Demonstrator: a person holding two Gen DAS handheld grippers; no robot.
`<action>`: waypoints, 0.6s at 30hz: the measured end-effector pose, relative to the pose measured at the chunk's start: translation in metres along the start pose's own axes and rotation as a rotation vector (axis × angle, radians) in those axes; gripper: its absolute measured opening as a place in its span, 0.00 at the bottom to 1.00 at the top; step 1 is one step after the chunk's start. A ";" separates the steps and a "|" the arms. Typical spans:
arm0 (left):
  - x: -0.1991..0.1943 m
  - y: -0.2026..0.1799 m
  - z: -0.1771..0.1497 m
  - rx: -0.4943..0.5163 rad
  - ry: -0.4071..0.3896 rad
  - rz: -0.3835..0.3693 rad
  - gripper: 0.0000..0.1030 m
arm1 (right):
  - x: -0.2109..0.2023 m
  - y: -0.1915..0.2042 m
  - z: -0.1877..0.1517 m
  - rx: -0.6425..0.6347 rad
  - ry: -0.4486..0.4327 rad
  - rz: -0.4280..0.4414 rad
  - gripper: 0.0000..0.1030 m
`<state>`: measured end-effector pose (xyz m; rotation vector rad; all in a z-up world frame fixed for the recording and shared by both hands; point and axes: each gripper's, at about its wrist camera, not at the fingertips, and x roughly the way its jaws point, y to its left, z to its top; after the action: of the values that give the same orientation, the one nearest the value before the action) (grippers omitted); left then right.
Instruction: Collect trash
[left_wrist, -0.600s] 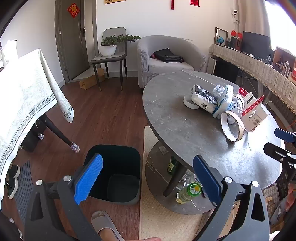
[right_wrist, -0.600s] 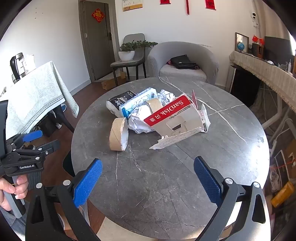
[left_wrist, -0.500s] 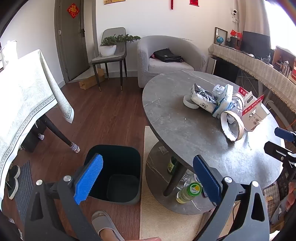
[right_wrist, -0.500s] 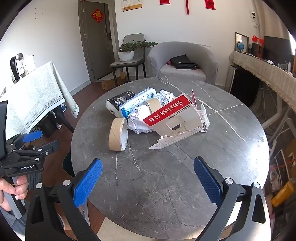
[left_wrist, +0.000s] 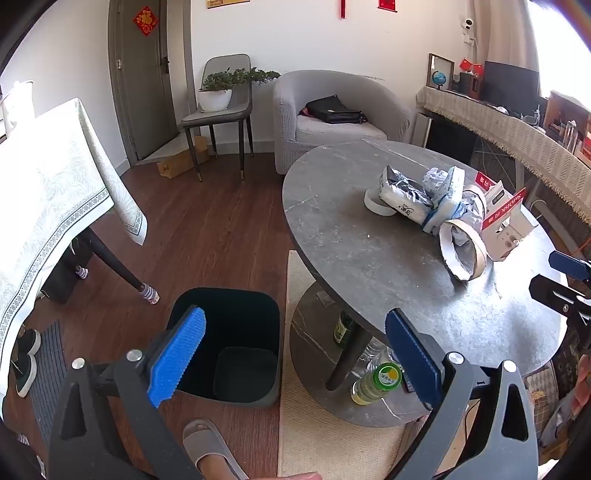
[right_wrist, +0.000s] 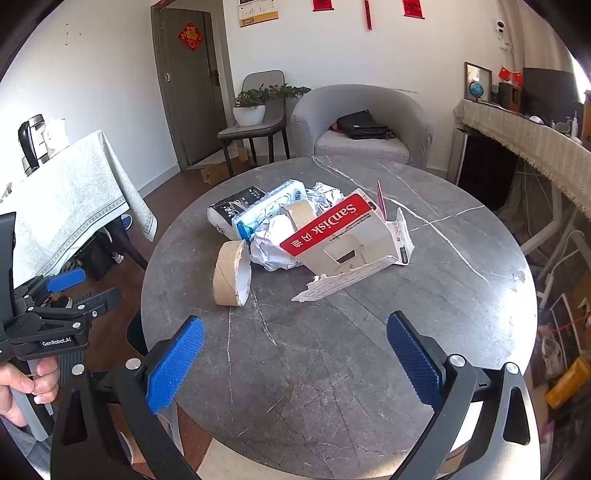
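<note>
A pile of trash lies on the round grey table (right_wrist: 332, 350): a torn white and red SanDisk box (right_wrist: 343, 240), a brown tape roll (right_wrist: 231, 275), crumpled paper (right_wrist: 273, 247), a blue-white packet (right_wrist: 269, 210) and a black-white packet (right_wrist: 229, 210). The same pile shows in the left wrist view (left_wrist: 436, 210). A dark trash bin (left_wrist: 229, 343) stands on the floor left of the table. My left gripper (left_wrist: 291, 360) is open and empty above the bin and table edge. My right gripper (right_wrist: 295, 362) is open and empty over the table's near side, short of the pile.
A grey armchair (right_wrist: 364, 125) with a black bag and a chair with a plant (right_wrist: 255, 110) stand behind. A cloth-covered table (left_wrist: 48, 192) is at the left. Bottles (left_wrist: 376, 380) stand on the table's lower shelf. A slippered foot (left_wrist: 210, 450) is near the bin.
Both views have shifted only slightly; the pile sits a little lower and nearer in the right wrist view. Both grippers stay open.
</note>
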<state>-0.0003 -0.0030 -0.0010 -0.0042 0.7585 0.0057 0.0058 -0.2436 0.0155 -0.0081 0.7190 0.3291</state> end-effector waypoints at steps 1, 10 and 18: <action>0.000 0.000 0.000 -0.001 0.000 0.000 0.97 | 0.000 0.000 0.000 -0.001 0.000 -0.003 0.97; 0.004 0.000 0.001 -0.005 0.003 -0.002 0.97 | -0.002 -0.002 -0.001 0.000 -0.004 -0.002 0.97; 0.000 -0.001 0.000 -0.003 0.003 -0.004 0.97 | -0.002 0.000 -0.001 -0.002 -0.004 -0.001 0.97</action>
<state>0.0001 -0.0039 -0.0010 -0.0085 0.7619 0.0030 0.0035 -0.2449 0.0159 -0.0092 0.7147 0.3290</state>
